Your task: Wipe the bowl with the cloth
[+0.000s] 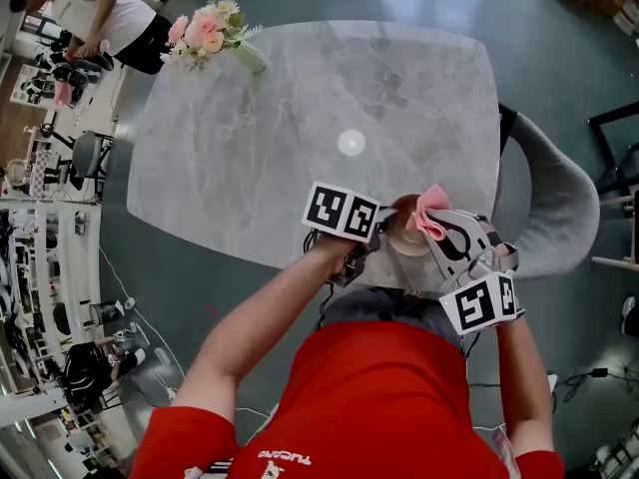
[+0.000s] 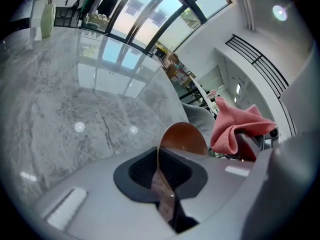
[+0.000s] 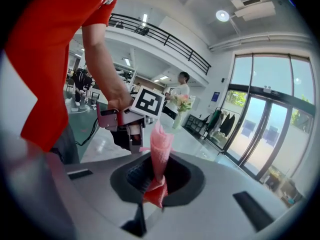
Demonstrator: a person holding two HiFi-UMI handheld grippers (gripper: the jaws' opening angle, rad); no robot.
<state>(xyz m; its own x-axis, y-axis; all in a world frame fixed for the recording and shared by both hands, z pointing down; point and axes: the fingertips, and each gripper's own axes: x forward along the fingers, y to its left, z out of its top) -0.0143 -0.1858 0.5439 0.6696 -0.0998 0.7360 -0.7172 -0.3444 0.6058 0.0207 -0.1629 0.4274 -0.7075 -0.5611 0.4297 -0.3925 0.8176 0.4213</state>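
Note:
In the head view a small brown bowl is held over the near edge of the grey marble table. My left gripper is shut on the bowl's rim; in the left gripper view the bowl stands on edge, its thin wall pinched between the jaws of my left gripper. My right gripper is shut on a pink cloth just to the right of the bowl. In the right gripper view the cloth rises as a folded roll from my right gripper, close to the left gripper.
A vase of pink flowers stands at the table's far left corner. A grey chair sits by the table's right side. A person works at a cluttered bench at the far left. Cables lie on the floor.

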